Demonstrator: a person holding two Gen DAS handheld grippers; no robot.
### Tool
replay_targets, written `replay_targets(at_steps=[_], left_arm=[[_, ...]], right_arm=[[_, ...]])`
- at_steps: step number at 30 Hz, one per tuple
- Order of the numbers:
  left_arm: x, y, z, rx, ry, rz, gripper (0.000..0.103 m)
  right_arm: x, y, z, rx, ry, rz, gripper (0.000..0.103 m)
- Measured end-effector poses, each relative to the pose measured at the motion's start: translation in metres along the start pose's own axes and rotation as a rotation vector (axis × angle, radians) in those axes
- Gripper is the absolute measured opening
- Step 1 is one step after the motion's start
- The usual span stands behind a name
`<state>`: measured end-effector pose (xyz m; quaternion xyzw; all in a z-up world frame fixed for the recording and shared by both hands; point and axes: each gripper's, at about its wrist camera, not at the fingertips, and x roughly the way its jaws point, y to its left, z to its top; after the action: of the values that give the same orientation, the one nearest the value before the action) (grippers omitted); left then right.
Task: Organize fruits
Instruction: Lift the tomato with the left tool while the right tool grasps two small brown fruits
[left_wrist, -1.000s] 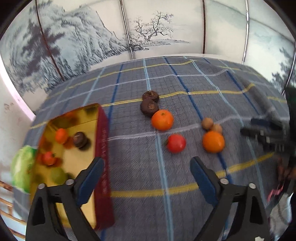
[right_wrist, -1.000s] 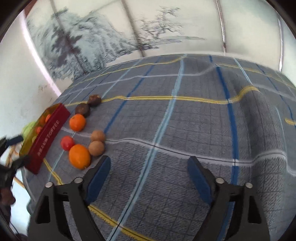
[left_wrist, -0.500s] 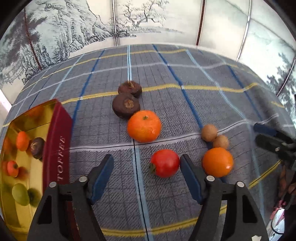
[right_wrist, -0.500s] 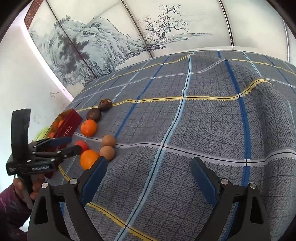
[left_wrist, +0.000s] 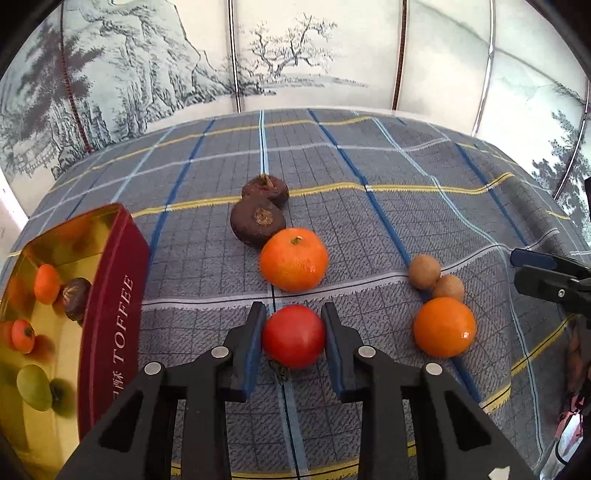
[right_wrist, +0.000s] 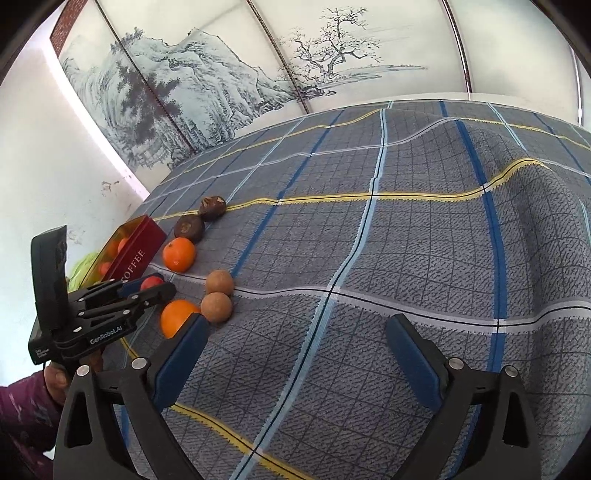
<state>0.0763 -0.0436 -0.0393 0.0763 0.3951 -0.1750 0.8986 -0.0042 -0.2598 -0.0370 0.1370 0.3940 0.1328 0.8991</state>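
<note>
The left gripper (left_wrist: 293, 334) is clenched on a red tomato (left_wrist: 293, 336), its blue pads pressed to either side while the fruit sits on the plaid cloth (left_wrist: 369, 221) near the cloth's front edge. Just beyond the tomato lies a mandarin (left_wrist: 293, 259), touching a dark brown round fruit (left_wrist: 257, 225), with a second dark fruit (left_wrist: 265, 191) right behind that one. Off to the right a second orange (left_wrist: 444, 327) rests against two small tan longans (left_wrist: 424, 271), which touch each other. At the cloth's left edge stands a dark red tin (left_wrist: 110, 314) with a gold inside; its side reads "TOFFEE" in pale letters, with some smaller characters below that I cannot make out. Inside it lie a few small fruits: orange ones, a dark one and a green one (left_wrist: 35, 387). The right gripper (right_wrist: 297, 338) hangs over bare cloth nearer the front edge, its jaws opening wide with nothing between them. From its side, the left tool's black body shows the white lettering "GenRobot.AI", and a hand (right_wrist: 55, 380) in a purple sleeve grips its handle.
</note>
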Motion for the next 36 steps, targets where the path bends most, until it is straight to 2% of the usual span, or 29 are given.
replay_targets(at_steps=[3,4,5,7,10,15,23,24,26,32,36], left_arm=[[-0.003,0.001,0.0,-0.007,-0.016,-0.003,0.027],[-0.003,0.003,0.0,-0.014,-0.017,-0.005,0.027],[-0.003,0.005,0.001,-0.025,-0.018,-0.01,0.027],[-0.004,0.009,0.001,-0.044,-0.019,-0.015,0.027],[-0.004,0.015,0.001,-0.075,-0.017,-0.025,0.027],[-0.003,0.021,0.001,-0.107,-0.019,-0.037,0.027],[-0.002,0.022,0.002,-0.111,-0.021,-0.043,0.027],[-0.002,0.022,0.002,-0.115,-0.02,-0.044,0.027],[-0.001,0.023,0.002,-0.12,-0.018,-0.046,0.027],[-0.002,0.024,0.0,-0.124,-0.02,-0.042,0.027],[-0.001,0.024,0.0,-0.124,-0.019,-0.037,0.027]], right_arm=[[0.001,0.002,0.001,-0.01,-0.005,-0.029,0.095],[-0.001,0.005,0.003,-0.017,-0.014,-0.027,0.088],[-0.003,0.008,0.005,-0.022,-0.027,-0.006,0.075],[-0.002,0.014,0.009,-0.032,-0.02,0.018,0.062],[0.011,0.033,0.013,-0.095,0.032,0.023,0.05],[0.034,0.061,0.02,-0.182,0.087,0.056,0.046],[0.064,0.072,0.029,-0.246,0.199,0.026,0.036],[0.065,0.072,0.028,-0.254,0.199,0.024,0.035],[0.063,0.071,0.026,-0.273,0.197,0.005,0.026],[0.054,0.068,0.024,-0.295,0.147,-0.059,0.026],[0.041,0.044,0.039,-0.204,0.076,-0.089,0.026]])
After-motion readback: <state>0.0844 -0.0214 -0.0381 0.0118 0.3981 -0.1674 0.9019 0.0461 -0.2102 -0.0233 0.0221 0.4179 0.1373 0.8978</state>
